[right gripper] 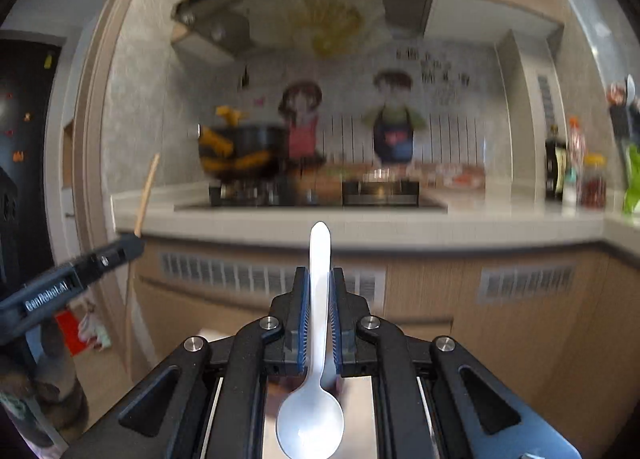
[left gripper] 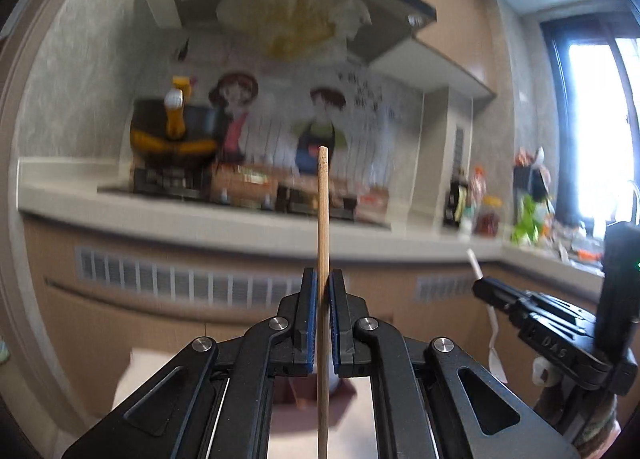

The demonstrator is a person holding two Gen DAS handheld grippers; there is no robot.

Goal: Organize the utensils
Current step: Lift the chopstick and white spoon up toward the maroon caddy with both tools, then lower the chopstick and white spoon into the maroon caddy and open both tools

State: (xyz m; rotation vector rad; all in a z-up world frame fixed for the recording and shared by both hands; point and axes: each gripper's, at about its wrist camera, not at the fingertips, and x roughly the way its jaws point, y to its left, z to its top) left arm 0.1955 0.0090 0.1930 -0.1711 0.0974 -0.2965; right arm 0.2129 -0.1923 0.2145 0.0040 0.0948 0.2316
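Left wrist: left gripper clamps upright chopstick; right gripper clamps white spoon.

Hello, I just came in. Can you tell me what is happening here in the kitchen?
A person is sorting utensils with a handheld gripper in each hand. The left gripper is shut on a wooden chopstick, held upright. The right gripper is shut on a white plastic spoon, handle up and bowl down. Both are held in the air in front of the counter and stove.
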